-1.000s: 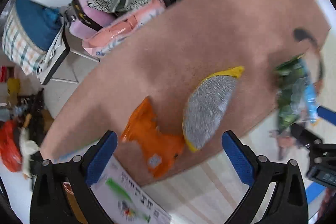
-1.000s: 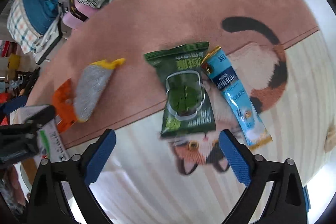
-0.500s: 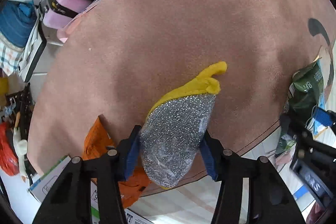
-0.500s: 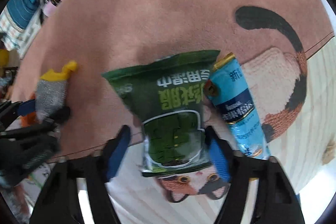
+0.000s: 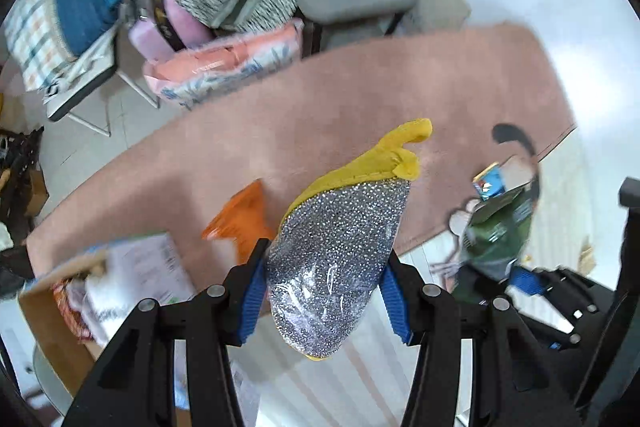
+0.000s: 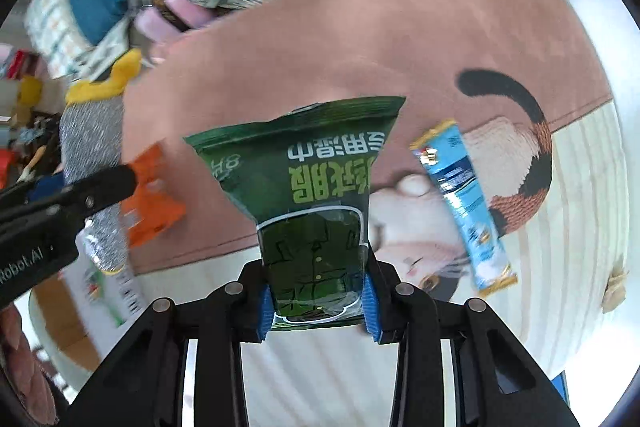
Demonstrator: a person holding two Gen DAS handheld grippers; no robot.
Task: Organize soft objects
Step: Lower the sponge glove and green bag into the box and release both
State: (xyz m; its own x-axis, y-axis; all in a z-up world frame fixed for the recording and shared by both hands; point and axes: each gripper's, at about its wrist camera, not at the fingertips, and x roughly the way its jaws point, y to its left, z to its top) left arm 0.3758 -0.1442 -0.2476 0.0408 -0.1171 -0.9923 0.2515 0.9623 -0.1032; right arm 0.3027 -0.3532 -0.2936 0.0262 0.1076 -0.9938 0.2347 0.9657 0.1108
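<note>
Left gripper (image 5: 323,301) jaws clamp the scrubber (image 5: 340,251); right gripper (image 6: 318,301) jaws closing on the green pouch (image 6: 308,195), blue sachet (image 6: 462,203) at three o'clock.

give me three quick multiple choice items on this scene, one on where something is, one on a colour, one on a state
1. Where is the light blue stick pack?
A. lying on the cat rug
B. between the right tongs
C. on the grey chair

2. What colour is the trim on the silver scrubbing mitt?
A. red
B. yellow
C. purple

3. What is the state of the green snack bag?
A. lying flat on the rug
B. torn open and spilled
C. gripped between the right tongs' pads

Answers:
1 A: the pack rests on the cat rug, beside the printed cat, apart from the right tongs.
2 B: the mitt's cuff and edge are yellow in the left wrist view.
3 C: the blue pads press both sides of the bag's lower end, the jaws closing on it; the left tongs hold the mitt likewise.
</note>
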